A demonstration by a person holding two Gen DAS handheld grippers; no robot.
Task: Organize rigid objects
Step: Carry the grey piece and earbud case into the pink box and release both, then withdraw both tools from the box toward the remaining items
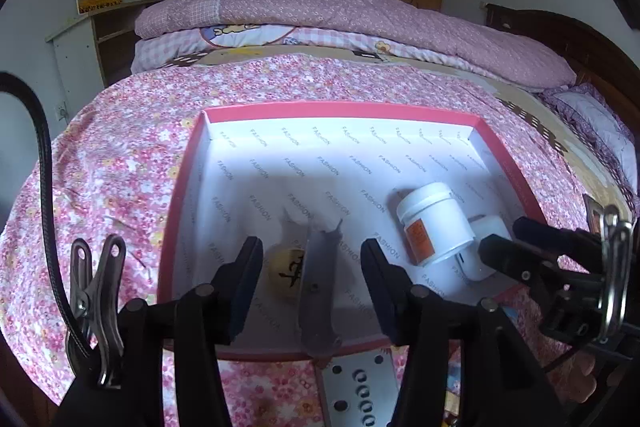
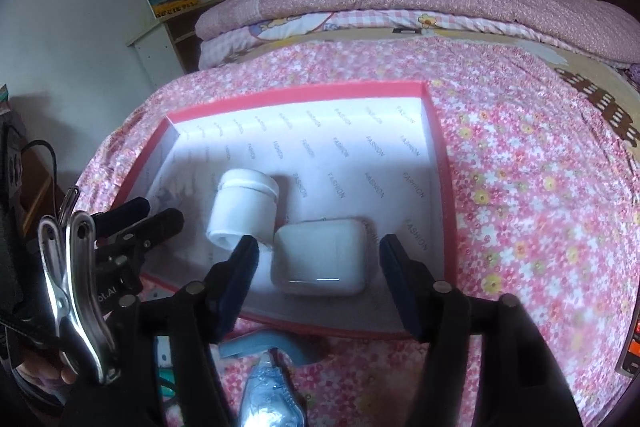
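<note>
Rigid items gathered in a box on a bed

A shallow red-rimmed box [image 1: 188, 163], lined with printed white paper, is seen on a floral bed [image 1: 120, 155]. A white jar [image 1: 434, 227] lies on its side touching a smooth rounded case [image 2: 320, 257], which sits between the released right tool [image 2: 320, 267]. A grey folded knife [image 1: 318, 287], long axis pointing away, and a yellow disc [image 1: 286, 273] lie between the released left tool [image 1: 312, 283].

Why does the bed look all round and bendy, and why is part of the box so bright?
Left wrist view: fisheye bends the bed; the box floor glares white at the far end, and the grey object between the fingers looks blurred. Right wrist view: same curving; a glint streaks the white case.
</note>
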